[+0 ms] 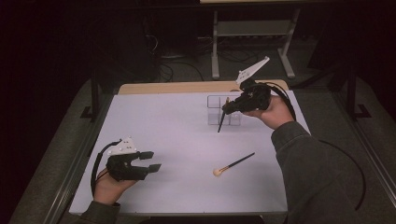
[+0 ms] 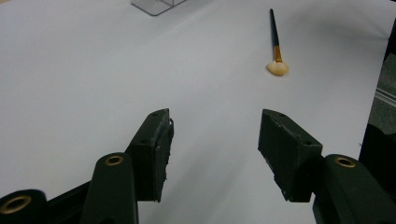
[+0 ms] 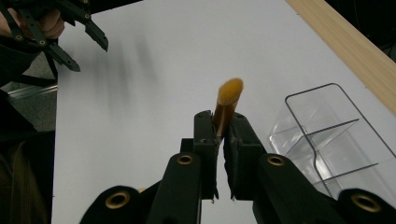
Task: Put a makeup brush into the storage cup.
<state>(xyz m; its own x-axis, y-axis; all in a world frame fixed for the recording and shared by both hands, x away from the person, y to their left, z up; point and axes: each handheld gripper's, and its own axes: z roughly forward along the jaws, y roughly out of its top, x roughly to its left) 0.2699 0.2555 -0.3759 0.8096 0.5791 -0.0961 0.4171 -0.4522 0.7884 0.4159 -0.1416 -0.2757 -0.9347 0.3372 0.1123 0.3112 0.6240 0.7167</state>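
Note:
My right gripper (image 1: 227,108) is shut on a makeup brush (image 1: 220,123), raised beside the clear compartment box (image 1: 214,105) at the back right of the table. In the right gripper view the tan bristle head (image 3: 229,93) sticks up past the closed pads of my right gripper (image 3: 220,122), and the box (image 3: 327,135) lies to the right. A second brush (image 1: 233,164) with a black handle lies flat on the white sheet, also seen as the brush (image 2: 275,42) ahead of my left gripper (image 2: 215,126). My left gripper (image 1: 150,161) hovers open at the front left, nothing between its pads.
A white sheet (image 1: 177,135) covers the table, with a wooden strip (image 1: 187,87) along the far edge. Metal frame legs (image 1: 215,46) and cables stand on the dark floor behind. The person's right sleeve (image 1: 303,168) reaches over the right side.

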